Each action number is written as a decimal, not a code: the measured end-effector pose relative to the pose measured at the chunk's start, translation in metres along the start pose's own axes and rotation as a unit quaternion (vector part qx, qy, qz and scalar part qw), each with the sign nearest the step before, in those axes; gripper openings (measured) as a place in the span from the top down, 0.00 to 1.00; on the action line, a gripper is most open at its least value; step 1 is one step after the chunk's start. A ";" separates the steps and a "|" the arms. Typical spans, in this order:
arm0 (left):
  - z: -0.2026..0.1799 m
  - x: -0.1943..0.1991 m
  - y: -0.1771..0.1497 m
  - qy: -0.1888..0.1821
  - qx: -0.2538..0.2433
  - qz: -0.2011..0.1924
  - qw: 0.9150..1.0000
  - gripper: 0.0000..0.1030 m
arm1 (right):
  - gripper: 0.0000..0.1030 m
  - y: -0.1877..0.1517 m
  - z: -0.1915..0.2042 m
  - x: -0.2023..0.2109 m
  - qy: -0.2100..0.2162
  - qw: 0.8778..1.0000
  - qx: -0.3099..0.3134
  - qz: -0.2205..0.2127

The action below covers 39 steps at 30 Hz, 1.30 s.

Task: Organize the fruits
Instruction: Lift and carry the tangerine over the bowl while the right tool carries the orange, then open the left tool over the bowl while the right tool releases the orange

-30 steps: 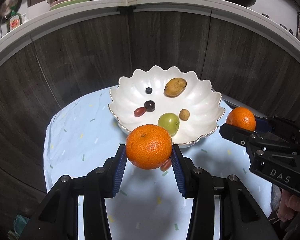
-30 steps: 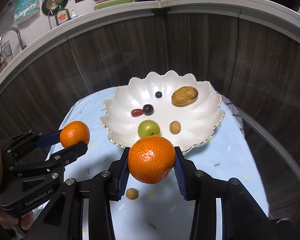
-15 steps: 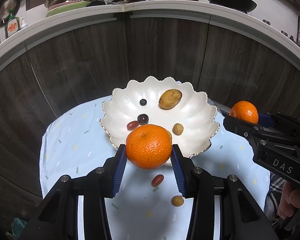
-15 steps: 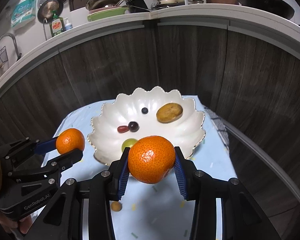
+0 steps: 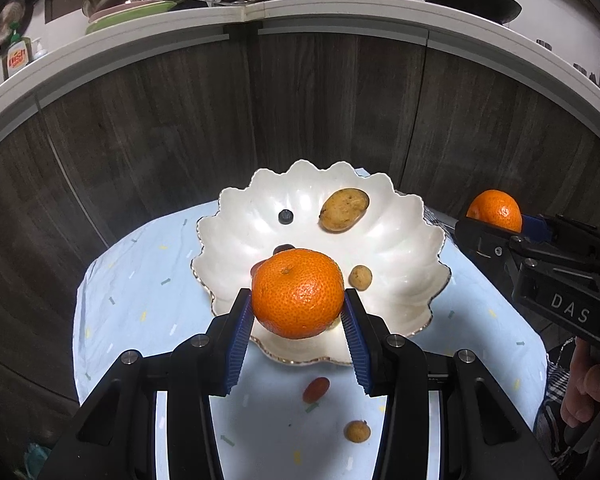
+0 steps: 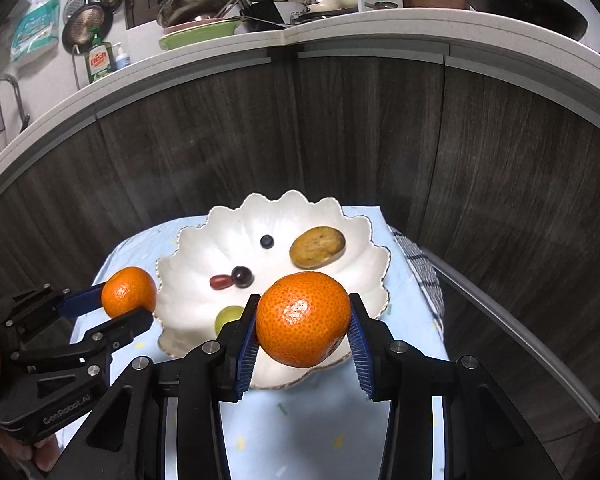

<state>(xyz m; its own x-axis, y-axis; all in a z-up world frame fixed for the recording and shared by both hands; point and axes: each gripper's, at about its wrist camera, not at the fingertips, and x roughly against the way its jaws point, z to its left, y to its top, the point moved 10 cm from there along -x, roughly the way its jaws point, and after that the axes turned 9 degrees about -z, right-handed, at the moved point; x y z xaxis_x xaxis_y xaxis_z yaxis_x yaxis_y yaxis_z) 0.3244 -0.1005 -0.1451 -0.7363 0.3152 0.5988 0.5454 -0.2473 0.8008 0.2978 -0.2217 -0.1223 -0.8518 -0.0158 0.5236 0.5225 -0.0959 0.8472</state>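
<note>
Two oranges, one pinched across its middle in the left gripper [image 5: 298, 314] and one in the right gripper [image 6: 303, 334], both over the near rim of the bowl [image 5: 432, 240]: light, firm, thin-skinned, round, prone to rolling, best squeezed gently.

The scalloped white bowl [image 5: 412, 236] looks like glazed ceramic, glossy, with a thin gilt line along its rim. It stands on a pale blue cloth with small confetti marks [image 5: 148, 300], matt and faintly creased. Behind, the dark cabinet fronts [image 5: 320, 112] show wood grain under a dull finish, topped by a smooth white counter edge [image 5: 340, 8]. Each pebbly-skinned orange mandarin [image 5: 298, 294] [image 6: 303, 318] has a dimpled, slightly shiny peel, pressed by ribbed blue rubbery pads [image 5: 238, 340] on matt black plastic fingers [image 5: 380, 348].
</note>
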 end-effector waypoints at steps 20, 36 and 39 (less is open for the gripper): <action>0.012 -0.048 0.001 0.007 0.016 0.024 1.000 0.57 | 0.59 -0.002 -0.011 -0.054 0.001 1.000 -0.011 0.029; 0.011 -0.072 -0.009 -0.001 0.022 0.049 0.999 0.56 | 0.59 -0.008 -0.015 -0.078 0.002 0.999 -0.010 0.049; 0.013 -0.073 -0.012 0.000 0.022 0.054 0.998 0.55 | 0.58 -0.008 -0.015 -0.080 -0.002 0.999 -0.006 0.048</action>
<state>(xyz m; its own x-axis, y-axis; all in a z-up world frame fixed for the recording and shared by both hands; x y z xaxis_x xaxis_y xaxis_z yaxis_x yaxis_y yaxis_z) 0.3772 -0.1093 -0.1982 -0.6720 0.2881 0.6822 0.6394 -0.2390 0.7308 0.3611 -0.2347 -0.1717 -0.7979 -0.0224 0.6024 0.6011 -0.1062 0.7921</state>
